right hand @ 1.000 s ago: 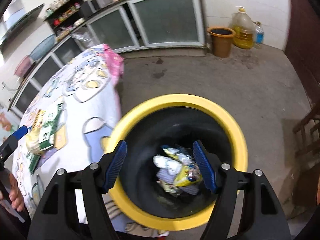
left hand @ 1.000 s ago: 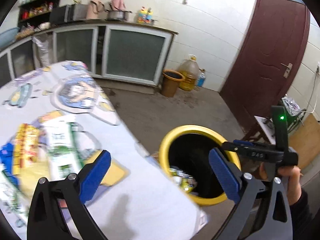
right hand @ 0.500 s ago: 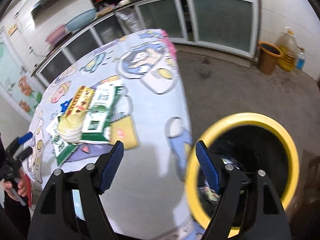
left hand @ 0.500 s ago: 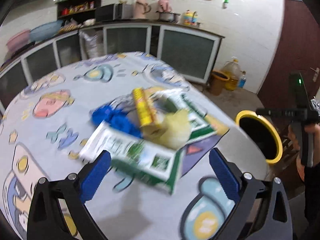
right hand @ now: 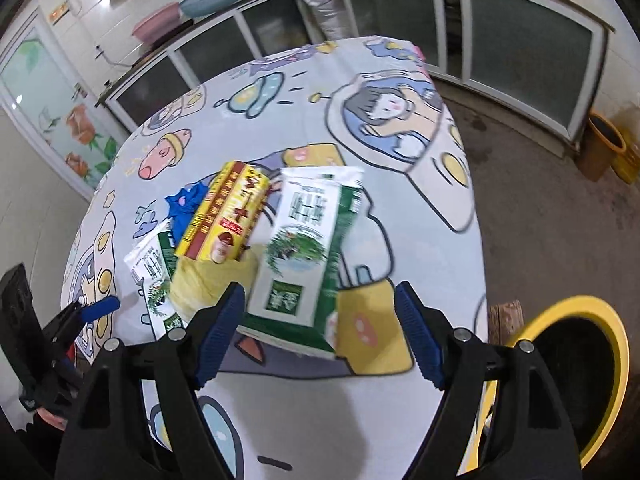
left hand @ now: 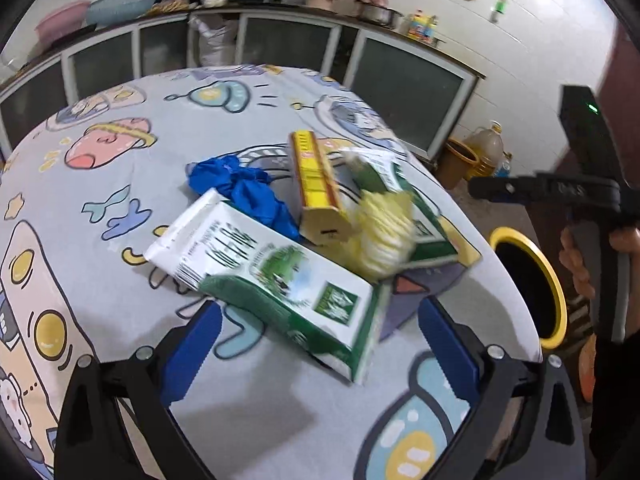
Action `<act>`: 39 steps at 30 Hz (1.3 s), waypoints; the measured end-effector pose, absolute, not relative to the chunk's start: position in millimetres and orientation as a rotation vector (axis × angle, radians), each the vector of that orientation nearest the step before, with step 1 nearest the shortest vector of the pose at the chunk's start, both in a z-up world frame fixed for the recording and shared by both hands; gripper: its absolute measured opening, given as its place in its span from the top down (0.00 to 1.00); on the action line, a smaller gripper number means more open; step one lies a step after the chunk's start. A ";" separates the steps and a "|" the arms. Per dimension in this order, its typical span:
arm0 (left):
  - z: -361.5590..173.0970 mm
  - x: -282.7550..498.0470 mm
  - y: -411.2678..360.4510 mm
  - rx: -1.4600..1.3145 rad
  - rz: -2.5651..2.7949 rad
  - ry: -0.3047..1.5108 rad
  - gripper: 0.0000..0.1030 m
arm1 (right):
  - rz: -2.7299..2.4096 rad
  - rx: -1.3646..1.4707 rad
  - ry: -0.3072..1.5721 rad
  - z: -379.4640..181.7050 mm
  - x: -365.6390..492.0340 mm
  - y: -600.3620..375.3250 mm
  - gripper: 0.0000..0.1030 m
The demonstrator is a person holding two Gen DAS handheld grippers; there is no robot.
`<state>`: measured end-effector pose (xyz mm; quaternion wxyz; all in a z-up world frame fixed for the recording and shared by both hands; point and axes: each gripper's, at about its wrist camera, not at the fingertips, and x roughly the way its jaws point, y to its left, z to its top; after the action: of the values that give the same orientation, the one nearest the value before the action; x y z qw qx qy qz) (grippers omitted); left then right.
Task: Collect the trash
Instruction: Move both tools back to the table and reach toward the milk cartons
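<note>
Now both tools off yellow bin (right hand: 568,364), over table trash pile (left hand: 304,240), L tool (left hand: 316,356) apart, R tool (right hand: 320,336) just widened, empty

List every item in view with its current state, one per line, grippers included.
left gripper: open, empty, over the table.
right gripper: open, jaws just widened, nothing between them.
near green-and-white carton: lying on the table.
far green-and-white carton: lying flat.
yellow-and-red box: tilted on the pile.
blue glove: crumpled.
yellow wrapper: bunched, blurred.
yellow-rimmed bin: open, beside the table.
</note>
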<state>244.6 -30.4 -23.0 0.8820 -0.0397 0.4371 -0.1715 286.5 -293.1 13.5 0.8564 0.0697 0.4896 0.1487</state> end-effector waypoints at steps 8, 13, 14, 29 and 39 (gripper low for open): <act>-36.2 286.5 -16.2 -0.160 -0.211 1.055 0.08 | 0.361 0.136 1.094 7.4 313.7 -276.7 0.28; -34.9 303.6 -20.1 -0.170 -0.163 1.097 0.08 | 0.409 0.178 1.174 -1.3 335.7 -273.0 0.28; -35.5 310.6 -21.5 -0.165 -0.154 1.112 0.08 | 0.409 0.179 1.183 -3.3 338.3 -271.6 0.28; -57.5 345.8 -27.7 -0.121 -0.055 1.242 0.08 | 0.394 0.197 1.320 -47.7 382.3 -260.5 0.28; -68.6 348.1 -5.6 -0.138 -0.012 1.260 0.25 | 0.369 0.178 1.336 -58.2 392.4 -257.1 0.37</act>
<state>348.1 -5.6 -68.6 0.8058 -0.0644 0.5887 -0.0058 392.4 -257.1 -58.2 0.7655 0.0821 0.6151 0.1697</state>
